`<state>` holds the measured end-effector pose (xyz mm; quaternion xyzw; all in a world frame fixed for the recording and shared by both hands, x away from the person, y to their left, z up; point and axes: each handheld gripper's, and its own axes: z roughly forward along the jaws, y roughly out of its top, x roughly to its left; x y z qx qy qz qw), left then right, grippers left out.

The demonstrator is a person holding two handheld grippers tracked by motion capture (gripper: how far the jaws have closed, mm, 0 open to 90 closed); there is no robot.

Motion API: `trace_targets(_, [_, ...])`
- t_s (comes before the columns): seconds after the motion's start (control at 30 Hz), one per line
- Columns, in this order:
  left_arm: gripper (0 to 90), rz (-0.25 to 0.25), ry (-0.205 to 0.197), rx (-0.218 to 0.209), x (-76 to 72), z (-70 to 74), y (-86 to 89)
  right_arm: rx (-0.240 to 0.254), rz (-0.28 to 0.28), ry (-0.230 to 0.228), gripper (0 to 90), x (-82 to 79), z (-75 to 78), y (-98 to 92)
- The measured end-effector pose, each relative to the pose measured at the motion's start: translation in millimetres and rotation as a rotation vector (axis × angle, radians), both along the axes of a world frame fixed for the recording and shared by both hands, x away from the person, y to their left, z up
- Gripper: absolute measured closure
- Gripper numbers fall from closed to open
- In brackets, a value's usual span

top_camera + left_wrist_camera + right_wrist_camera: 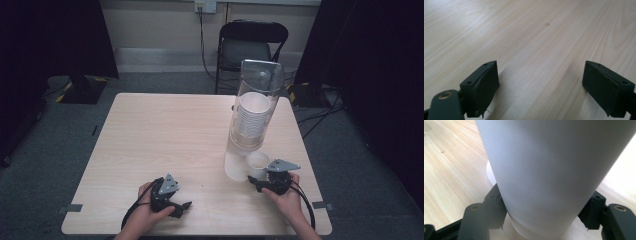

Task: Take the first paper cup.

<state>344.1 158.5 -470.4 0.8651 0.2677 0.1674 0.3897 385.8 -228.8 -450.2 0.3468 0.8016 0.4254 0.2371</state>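
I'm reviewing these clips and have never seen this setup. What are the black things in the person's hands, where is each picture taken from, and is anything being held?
A person sits at a wooden table holding black hand-operated tongs in each hand. The high view looks down from above. The other two pictures come from cameras mounted on the tongs, looking along their jaws. The left tongs are open over bare wood, holding nothing. The right tongs have their jaws on either side of a white paper cup that stands beside a tall clear dispenser with stacked cups inside. The jaws look closed against the cup, though actual contact is hard to confirm.

Black grippers (167,195), grey triangular plates, trailing black cables.
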Motion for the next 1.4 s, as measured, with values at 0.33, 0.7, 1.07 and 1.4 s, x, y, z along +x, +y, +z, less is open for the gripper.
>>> trace_targets(0.33, [19.4, -0.020, -0.010, -0.031, -2.9, -0.6, -1.2, 0.024, 0.034, -0.037, 33.8, -22.8, 1.9, -1.4])
trace_targets(0.7, [25.8, -0.050, 0.064, -0.095, 0.4, 23.2, -26.8, 0.032, 0.142, -0.079, 33.3, -38.8, -1.4, 25.1])
trace_targets(1.07, [34.1, -0.051, 0.129, -0.249, 10.5, 56.7, -43.1, 0.002, 0.194, -0.103, 33.1, -44.6, -7.4, 46.0])
trace_targets(1.4, [36.5, -0.046, 0.183, -0.283, 20.6, 84.4, -76.3, -0.010, 0.225, -0.100, 32.8, -46.4, -10.7, 54.5])
